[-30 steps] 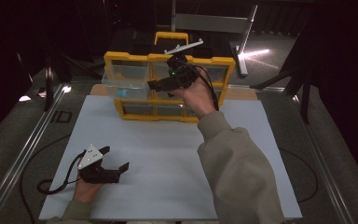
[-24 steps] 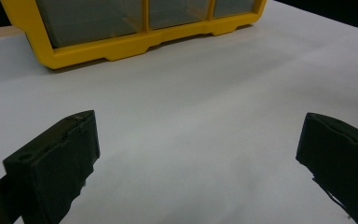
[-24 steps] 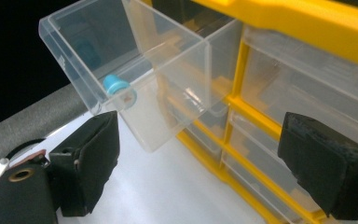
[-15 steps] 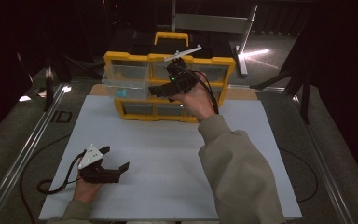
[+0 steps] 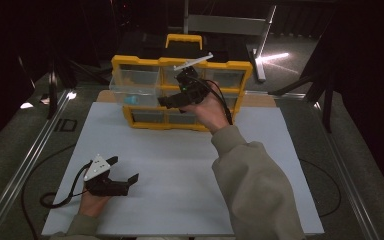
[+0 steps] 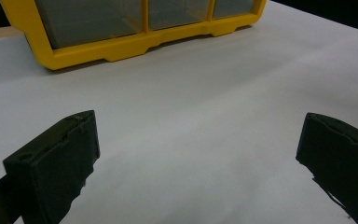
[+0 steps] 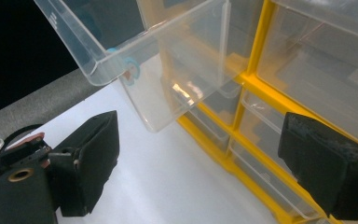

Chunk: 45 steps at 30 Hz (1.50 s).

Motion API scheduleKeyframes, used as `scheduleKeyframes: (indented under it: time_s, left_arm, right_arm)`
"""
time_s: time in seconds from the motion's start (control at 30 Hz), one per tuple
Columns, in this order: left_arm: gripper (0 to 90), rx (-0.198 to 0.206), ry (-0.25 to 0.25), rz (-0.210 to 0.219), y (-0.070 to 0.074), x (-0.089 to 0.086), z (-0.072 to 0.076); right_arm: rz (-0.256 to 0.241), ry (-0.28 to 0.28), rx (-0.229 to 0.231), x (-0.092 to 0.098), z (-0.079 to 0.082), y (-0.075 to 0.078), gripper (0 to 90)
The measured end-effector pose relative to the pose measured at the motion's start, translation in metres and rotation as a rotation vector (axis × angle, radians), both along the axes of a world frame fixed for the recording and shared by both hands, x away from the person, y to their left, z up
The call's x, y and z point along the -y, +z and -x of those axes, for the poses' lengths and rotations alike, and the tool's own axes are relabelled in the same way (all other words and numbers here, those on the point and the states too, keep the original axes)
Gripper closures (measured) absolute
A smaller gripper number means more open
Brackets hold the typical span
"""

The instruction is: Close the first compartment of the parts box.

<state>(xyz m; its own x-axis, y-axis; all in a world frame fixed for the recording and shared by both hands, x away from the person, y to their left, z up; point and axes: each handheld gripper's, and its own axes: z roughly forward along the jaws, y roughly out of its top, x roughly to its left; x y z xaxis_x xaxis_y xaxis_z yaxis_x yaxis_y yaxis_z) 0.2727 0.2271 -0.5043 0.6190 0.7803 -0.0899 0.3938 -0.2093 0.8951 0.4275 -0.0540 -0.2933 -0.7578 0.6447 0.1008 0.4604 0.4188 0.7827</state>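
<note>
A yellow organizer (image 5: 182, 125) with clear drawers stands at the back of the white table. Its top-left drawer (image 5: 135, 86) is pulled out and has a small blue object (image 5: 131, 99) inside. My right gripper (image 5: 164, 103) is held in front of the organizer, just right of that drawer, open and holding nothing. In the right gripper view the drawer (image 7: 168, 60) hangs above and beyond the open jaws (image 7: 200, 158), with the blue object (image 7: 131, 74) showing through its wall. My left gripper (image 5: 125, 168) rests low at the front left, open and empty (image 6: 200, 154).
The white mat (image 5: 180, 170) covers the table between the organizer and the front edge. The organizer's yellow base (image 6: 121, 46) lies well beyond the left gripper. Metal rails (image 5: 25, 165) run along the table's sides, and a black cable (image 5: 55, 200) loops at the left gripper.
The right hand has dropped slightly and tilted in front of the organizer. The left gripper has not moved, and the drawer stays pulled out.
</note>
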Motion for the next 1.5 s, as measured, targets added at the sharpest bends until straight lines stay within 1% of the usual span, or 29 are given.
scheduleKeyframes:
  time_s: [0.2,0.27,0.4,0.5,0.57,0.73,0.77,0.8,0.83,0.87,0.9,0.93,1.07,1.2,1.33,1.37,1.5]
  left_arm:
    - [0.1,0.001,0.001,0.001,0.0,0.0,0.0]
    - [0.1,0.0,0.0,0.0,0.0,0.0,0.0]
    - [0.1,0.0,0.0,0.001,0.0,0.0,0.0]
    - [0.1,0.0,-0.001,0.001,0.0,0.0,0.0]
    - [0.1,0.0,0.0,-0.001,0.0,0.0,0.0]
    - [0.1,0.0,0.002,0.0,0.0,0.0,0.001]
    - [0.1,0.0,0.001,0.001,0.0,0.0,0.001]
    - [0.1,0.0,0.0,0.001,0.0,0.0,0.001]
    - [0.1,0.0,0.0,0.001,0.0,0.0,0.001]
    - [0.1,0.0,0.001,0.0,0.0,0.0,0.0]
    - [0.1,0.0,0.0,0.0,0.0,0.0,0.0]
    - [0.1,0.0,0.0,0.0,0.0,0.0,0.0]
    - [0.1,0.0,0.0,0.001,0.0,0.0,0.0]
    - [0.1,0.0,0.0,0.001,0.0,0.001,0.0]
    - [0.1,-0.001,-0.001,-0.001,0.0,0.001,0.0]
    - [0.1,0.0,-0.001,0.001,0.0,0.001,0.0]
    - [0.1,0.0,0.0,-0.001,0.0,0.0,0.0]
  right_arm:
    - [0.009,0.013,-0.009,-0.002,0.002,-0.004,13.1]
    - [0.019,0.021,-0.005,-0.003,0.003,-0.004,14.3]
    - [0.023,0.034,-0.001,-0.006,0.006,-0.003,18.4]
    - [0.034,0.048,-0.004,-0.008,0.009,-0.003,23.7]
    - [0.036,0.066,-0.008,-0.009,0.01,-0.003,28.7]
    - [0.041,0.093,-0.003,-0.011,0.013,-0.003,46.9]
    - [0.038,0.102,-0.006,-0.011,0.014,-0.003,49.7]
    - [0.044,0.112,0.004,-0.011,0.014,-0.003,52.2]
    - [0.044,0.112,0.004,-0.011,0.014,-0.003,52.2]
    - [0.044,0.118,0.005,-0.011,0.015,-0.003,55.7]
    - [0.047,0.14,0.011,-0.012,0.017,-0.003,62.1]
    - [0.047,0.149,0.012,-0.012,0.017,-0.003,64.4]
    - [0.062,0.172,0.031,-0.015,0.02,-0.003,70.3]
    - [0.055,0.175,0.045,-0.016,0.021,-0.002,78.5]
    - [0.04,0.17,0.061,-0.017,0.021,-0.001,89.5]
    - [0.036,0.167,0.07,-0.017,0.022,0.0,89.9]
    - [0.028,0.168,0.076,-0.02,0.022,0.001,90.0]
